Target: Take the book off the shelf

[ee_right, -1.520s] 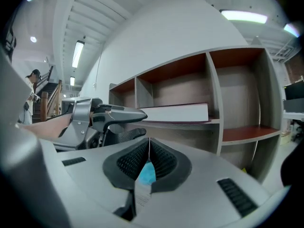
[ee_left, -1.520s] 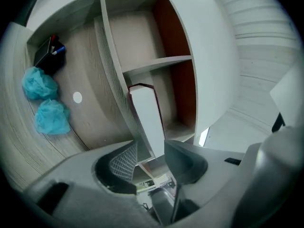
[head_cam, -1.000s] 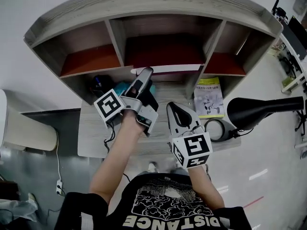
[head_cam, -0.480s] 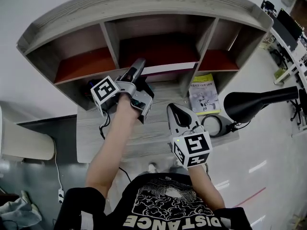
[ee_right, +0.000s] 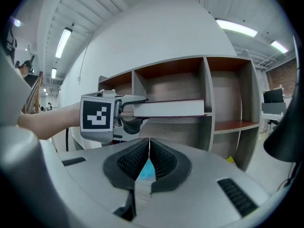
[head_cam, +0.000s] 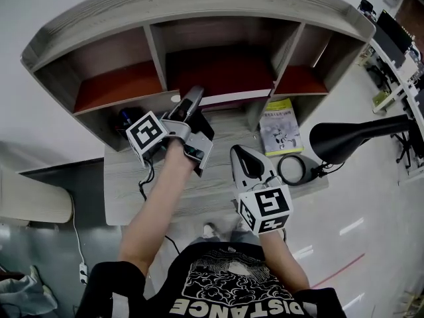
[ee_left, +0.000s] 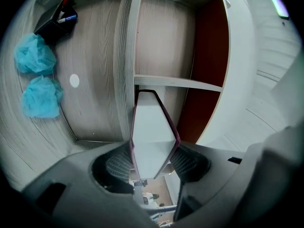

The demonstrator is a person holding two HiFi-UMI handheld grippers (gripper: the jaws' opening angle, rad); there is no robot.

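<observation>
The book lies flat in the middle of the shelf unit's three compartments, its white page edge facing out and its maroon covers just showing.

At the far left, under the shelf, a black pen holder and two crumpled blue wads rest on the worktop. The bare left forearm reaches forward. The left gripper is rolled so that its jaws stand above and below the book, and they are closing on it, with the pads meeting both covers.

The right gripper hangs lower, over the worktop and pointing at the shelf, its jaws together on nothing.

Further right lie one yellow-green booklet, its print too small to read, and one black desk lamp. The person's black shirt reads "DISTANCE".
</observation>
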